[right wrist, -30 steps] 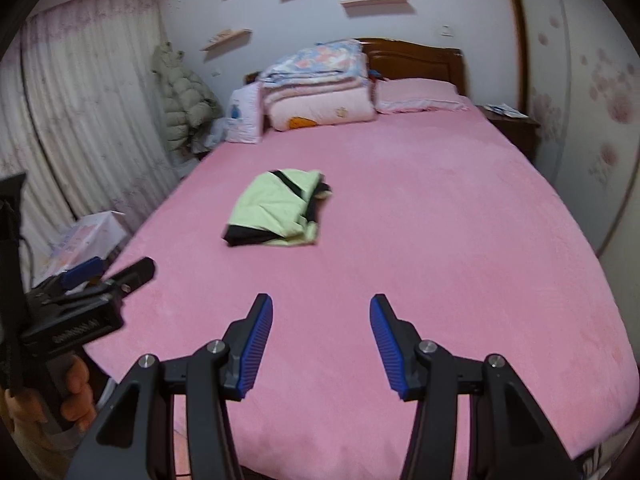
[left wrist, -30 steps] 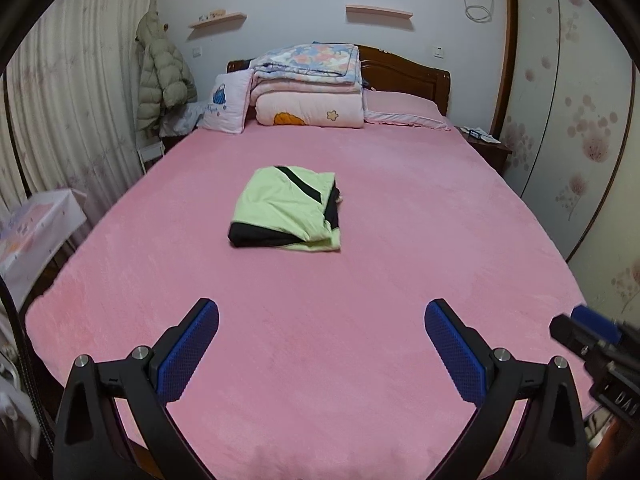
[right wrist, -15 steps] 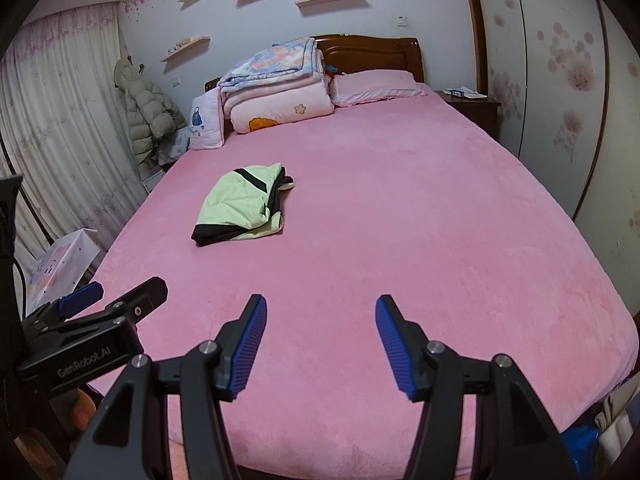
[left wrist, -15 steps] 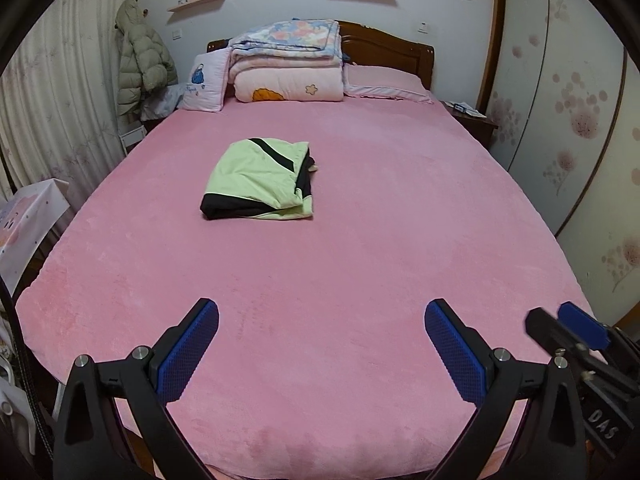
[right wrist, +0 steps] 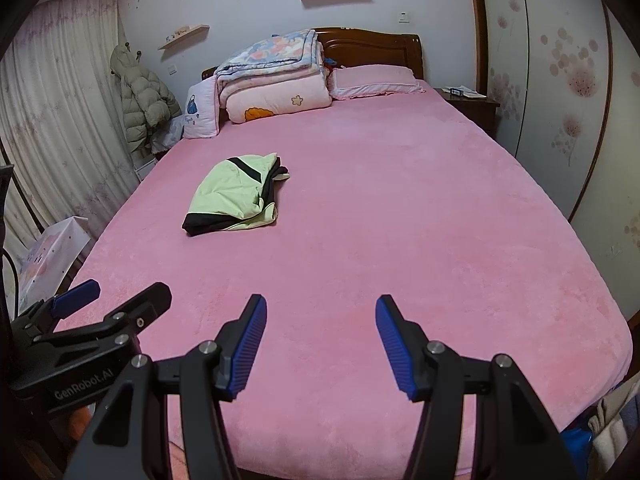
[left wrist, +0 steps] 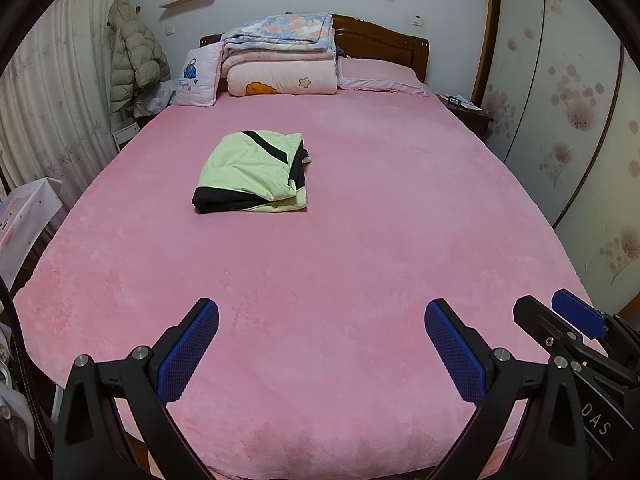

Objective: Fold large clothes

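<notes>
A light green garment with black trim (left wrist: pixel 256 174) (right wrist: pixel 236 196) lies folded into a compact bundle on the pink bed (left wrist: pixel 360 240) (right wrist: pixel 380 220), left of the middle. My left gripper (left wrist: pixel 322 320) hovers over the bed's near edge, open wide, nothing between its blue pads. My right gripper (right wrist: pixel 320 316) is also open and empty above the near edge, to the right of the left one. Both are well short of the garment. Each gripper shows at the edge of the other's view.
Folded quilts (left wrist: pixel 280 60) and pillows (left wrist: pixel 376 76) are stacked at the wooden headboard. A puffy coat (left wrist: pixel 134 60) hangs by the curtain on the left. A nightstand (left wrist: pixel 466 114) and wardrobe doors (left wrist: pixel 560 100) stand on the right. A white box (left wrist: pixel 24 216) sits left of the bed.
Both cameras have pulled back and tilted slightly, so more of the bed's near edge shows. The right gripper's jaws have spread a little wider. The garment has not moved.
</notes>
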The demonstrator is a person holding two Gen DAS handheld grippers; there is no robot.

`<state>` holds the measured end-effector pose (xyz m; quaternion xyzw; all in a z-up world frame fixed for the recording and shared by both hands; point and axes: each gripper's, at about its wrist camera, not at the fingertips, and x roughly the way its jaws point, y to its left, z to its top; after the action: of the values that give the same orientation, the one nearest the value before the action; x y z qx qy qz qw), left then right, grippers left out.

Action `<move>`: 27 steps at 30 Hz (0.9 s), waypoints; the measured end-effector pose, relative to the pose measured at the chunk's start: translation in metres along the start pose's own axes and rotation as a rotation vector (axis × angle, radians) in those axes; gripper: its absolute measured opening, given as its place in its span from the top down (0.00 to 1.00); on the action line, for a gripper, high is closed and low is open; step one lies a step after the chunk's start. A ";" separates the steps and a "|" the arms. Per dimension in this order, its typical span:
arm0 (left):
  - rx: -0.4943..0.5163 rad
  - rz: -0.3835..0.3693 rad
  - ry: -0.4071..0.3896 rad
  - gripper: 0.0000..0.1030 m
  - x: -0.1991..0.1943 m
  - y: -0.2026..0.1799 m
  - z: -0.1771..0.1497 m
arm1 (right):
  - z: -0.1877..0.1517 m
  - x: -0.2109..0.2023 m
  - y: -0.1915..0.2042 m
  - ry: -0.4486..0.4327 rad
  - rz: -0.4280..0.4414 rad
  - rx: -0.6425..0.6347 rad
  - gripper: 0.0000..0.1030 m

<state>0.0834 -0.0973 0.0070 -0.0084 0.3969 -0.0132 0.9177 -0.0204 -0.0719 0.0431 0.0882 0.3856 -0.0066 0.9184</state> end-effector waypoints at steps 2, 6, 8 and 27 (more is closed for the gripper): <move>-0.002 0.000 0.005 0.01 0.002 -0.001 0.000 | 0.000 0.001 0.001 0.002 -0.003 -0.007 0.45; -0.008 0.001 0.012 0.01 0.005 0.001 0.001 | 0.000 0.001 0.002 0.003 -0.004 -0.013 0.45; -0.007 0.001 0.014 0.01 0.006 0.001 0.001 | 0.001 0.001 0.003 0.002 -0.006 -0.012 0.45; 0.012 0.042 -0.006 0.01 0.004 -0.011 -0.002 | 0.001 0.005 0.004 -0.004 -0.019 -0.027 0.45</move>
<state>0.0847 -0.1080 0.0030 0.0056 0.3940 0.0038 0.9191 -0.0158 -0.0679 0.0412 0.0721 0.3848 -0.0104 0.9201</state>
